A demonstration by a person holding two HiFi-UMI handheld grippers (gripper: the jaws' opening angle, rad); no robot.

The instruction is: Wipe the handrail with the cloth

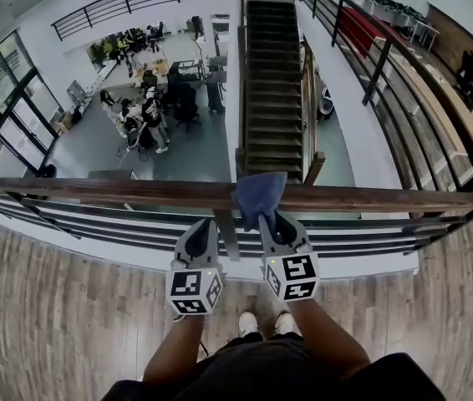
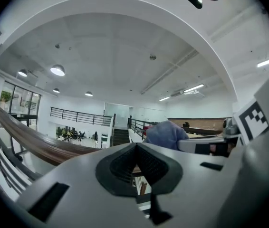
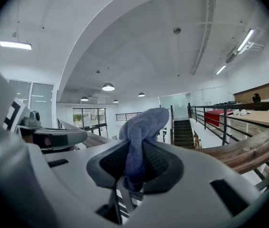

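A dark wooden handrail (image 1: 94, 189) runs left to right across the head view. A blue cloth (image 1: 259, 195) lies bunched over its top near the middle. My right gripper (image 1: 272, 220) is shut on the cloth just on my side of the rail. In the right gripper view the cloth (image 3: 141, 125) rises from between the shut jaws of that gripper (image 3: 135, 163), and the handrail (image 3: 251, 148) curves off to the right. My left gripper (image 1: 205, 225) sits close beside it, left of the cloth, just below the rail. The left gripper (image 2: 135, 151) is shut and holds nothing. Its view shows the cloth (image 2: 166, 134) at right and the handrail (image 2: 34, 141) at left.
Black metal bars (image 1: 94, 220) run under the rail. Beyond the rail is a drop to a lower floor with a staircase (image 1: 272, 90), desks and people (image 1: 144, 111). I stand on a wood plank floor (image 1: 61, 307); the person's shoes (image 1: 261, 324) are below the grippers.
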